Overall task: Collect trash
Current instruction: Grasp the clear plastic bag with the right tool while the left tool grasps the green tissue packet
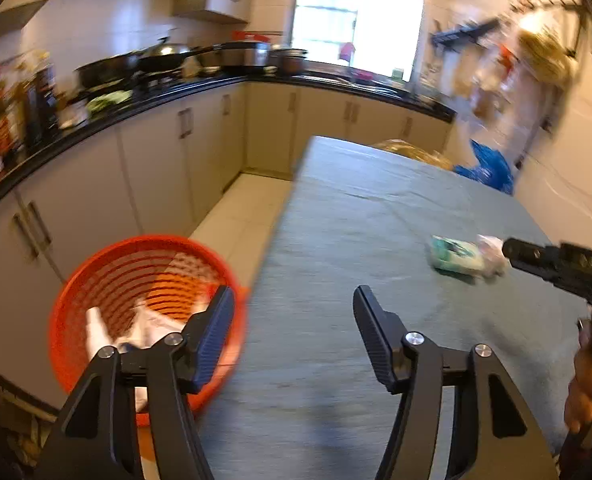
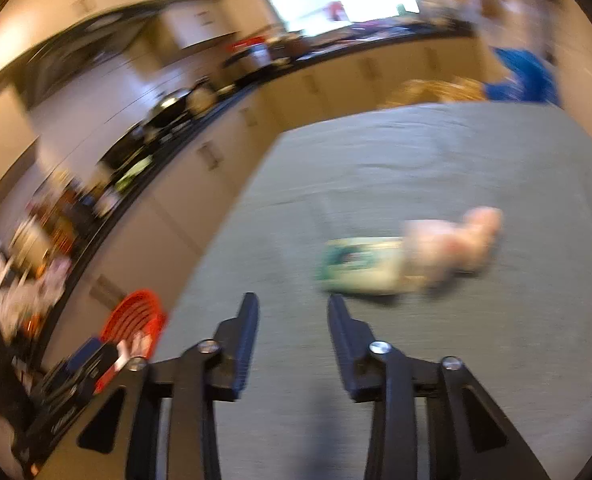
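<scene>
An orange slotted basket [image 1: 108, 280] stands on the floor left of the table, with white crumpled trash [image 1: 152, 326] inside. My left gripper [image 1: 294, 294] is open and empty, over the table's left edge beside the basket. On the grey-green tablecloth [image 1: 356, 240] lie a green-and-white packet [image 1: 454, 258] and a pale crumpled wrapper [image 1: 492, 254] touching it. My right gripper [image 2: 292, 300] is open and empty, short of the packet [image 2: 360, 266] and the wrapper [image 2: 452, 244]. Its finger tip [image 1: 514, 249] shows at the right of the left wrist view. The basket [image 2: 136, 314] is at lower left in the right wrist view.
A black kitchen counter [image 1: 200, 84] crowded with pans and bottles runs along the left and back walls above beige cabinets. A blue bag [image 1: 488, 168] and a brown one [image 1: 412, 150] sit at the table's far end. A hand [image 1: 588, 384] grips the right tool.
</scene>
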`<action>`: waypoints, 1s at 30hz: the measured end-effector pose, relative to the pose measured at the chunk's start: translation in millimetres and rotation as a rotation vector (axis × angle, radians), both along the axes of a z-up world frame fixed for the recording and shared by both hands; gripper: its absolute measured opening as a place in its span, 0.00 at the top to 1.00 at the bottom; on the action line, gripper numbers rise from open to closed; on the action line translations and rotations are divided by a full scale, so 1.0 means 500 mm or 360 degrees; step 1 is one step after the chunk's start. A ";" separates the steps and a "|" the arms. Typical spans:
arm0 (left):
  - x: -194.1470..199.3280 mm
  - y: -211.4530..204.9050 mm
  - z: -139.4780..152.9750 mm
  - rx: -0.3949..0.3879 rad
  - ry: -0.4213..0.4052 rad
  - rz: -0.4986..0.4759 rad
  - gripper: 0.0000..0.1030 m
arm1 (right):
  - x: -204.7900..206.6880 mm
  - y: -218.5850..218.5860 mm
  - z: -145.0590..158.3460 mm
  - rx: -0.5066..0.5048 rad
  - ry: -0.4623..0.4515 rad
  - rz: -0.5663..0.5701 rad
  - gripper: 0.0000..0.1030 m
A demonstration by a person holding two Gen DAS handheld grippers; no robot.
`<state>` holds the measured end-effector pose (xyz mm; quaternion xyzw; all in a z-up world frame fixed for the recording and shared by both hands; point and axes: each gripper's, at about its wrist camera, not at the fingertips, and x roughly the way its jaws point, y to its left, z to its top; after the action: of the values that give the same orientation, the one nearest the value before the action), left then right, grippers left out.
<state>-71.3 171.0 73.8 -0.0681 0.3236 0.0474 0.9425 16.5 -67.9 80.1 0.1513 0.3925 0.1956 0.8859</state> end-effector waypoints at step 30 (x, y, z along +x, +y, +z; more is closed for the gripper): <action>0.070 -0.160 -0.023 0.0010 0.0155 -0.0254 0.35 | 0.225 -0.123 -0.118 -0.0025 0.0247 -0.0197 0.61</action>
<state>-36.4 91.0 62.5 -0.0368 0.3732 -0.0237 0.9267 128.9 -129.5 21.0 0.1830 0.4513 0.1251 0.8644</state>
